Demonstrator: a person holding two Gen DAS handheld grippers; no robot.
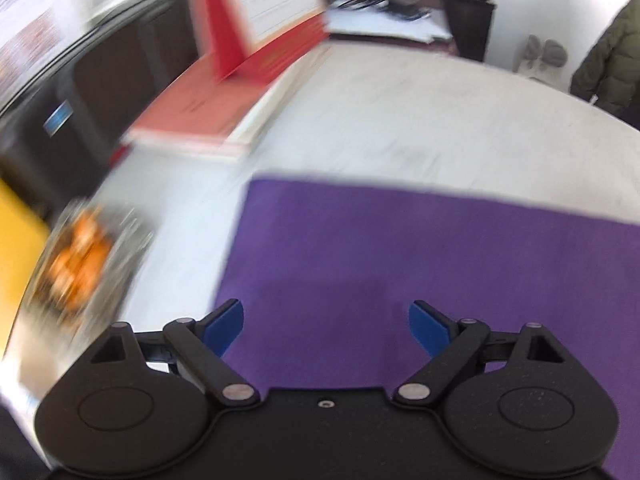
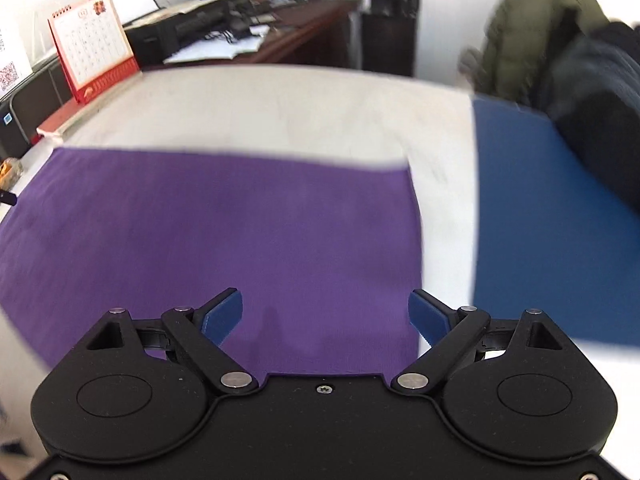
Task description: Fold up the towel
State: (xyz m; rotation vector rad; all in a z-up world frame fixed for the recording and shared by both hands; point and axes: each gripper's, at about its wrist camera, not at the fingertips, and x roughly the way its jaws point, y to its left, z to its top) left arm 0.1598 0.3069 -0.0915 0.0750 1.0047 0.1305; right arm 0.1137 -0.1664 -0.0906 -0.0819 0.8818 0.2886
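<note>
The blue fingers [image 1: 228, 326] of the left gripper [image 1: 326, 330] stand wide apart with nothing between them, hanging above the purple towel [image 1: 400, 248]. The right gripper [image 2: 325, 320] shows the same: its fingers [image 2: 430, 318] spread wide, empty, over the same towel [image 2: 220, 232].

The one towel lies flat on the white table [image 1: 400, 120]. In the left view its left edge runs from 12 o'clock down to about 8 o'clock, and the far edge crosses toward 3 o'clock, where the frame cuts it off. In the right view its far edge spans from 9 to 1 o'clock and its right edge drops toward 5 o'clock, ending behind the gripper body. The near edge is hidden under both grippers.

Bare table lies open beyond the far edge in both views. At 3 o'clock of the towel in the right view, a narrow strip of table separates it from one blue mat [image 2: 552, 232]. At 9 o'clock in the left view sits something orange [image 1: 80, 256], too blurred to name.

At 11 o'clock stands one red desk calendar [image 2: 94, 46], resting on a red book [image 1: 192, 112] at the table's edge. Beyond, at 12 o'clock, is a dark desk [image 2: 304, 20] with papers, hard to make out. At 2 o'clock hangs an olive coat [image 2: 532, 28].
</note>
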